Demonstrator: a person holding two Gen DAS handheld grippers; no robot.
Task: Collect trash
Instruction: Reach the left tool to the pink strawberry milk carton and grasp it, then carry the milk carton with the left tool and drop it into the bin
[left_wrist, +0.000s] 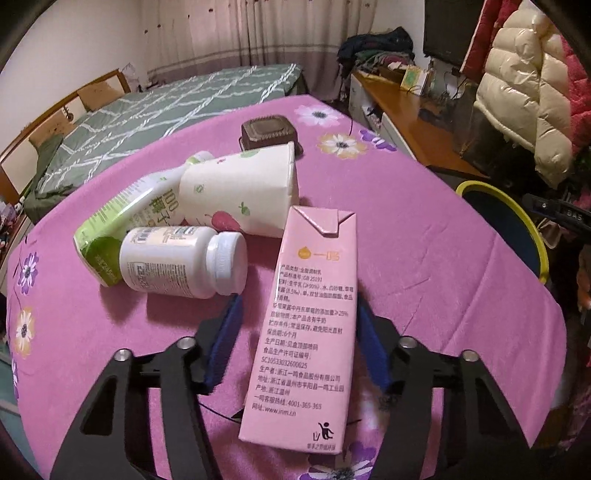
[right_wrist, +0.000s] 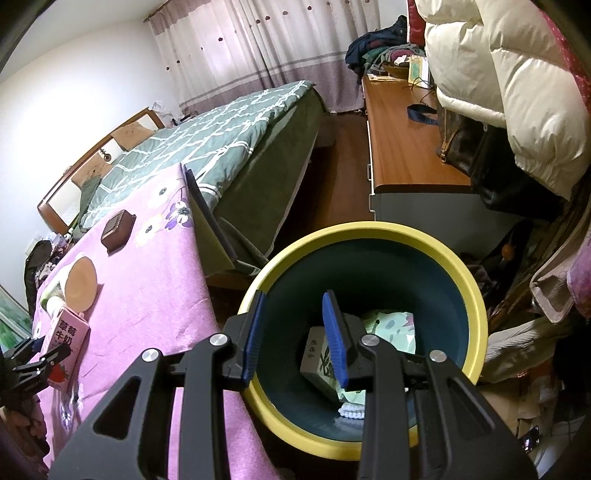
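Left wrist view is showing a green juice bottle, a white pill bottle and a paper cup still lying on the pink counter, while the left claw is pinching the pink milk carton. Over at the right, the right claw is hanging part-spread and empty over the yellow-rimmed bin, which is already holding a few discarded packets, so most of the collecting is still waiting.

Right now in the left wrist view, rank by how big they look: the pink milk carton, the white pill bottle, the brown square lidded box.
1. Pink milk carton, though nearest the camera.
2. White pill bottle.
3. Brown square lidded box, farthest away, so true size is unsure.
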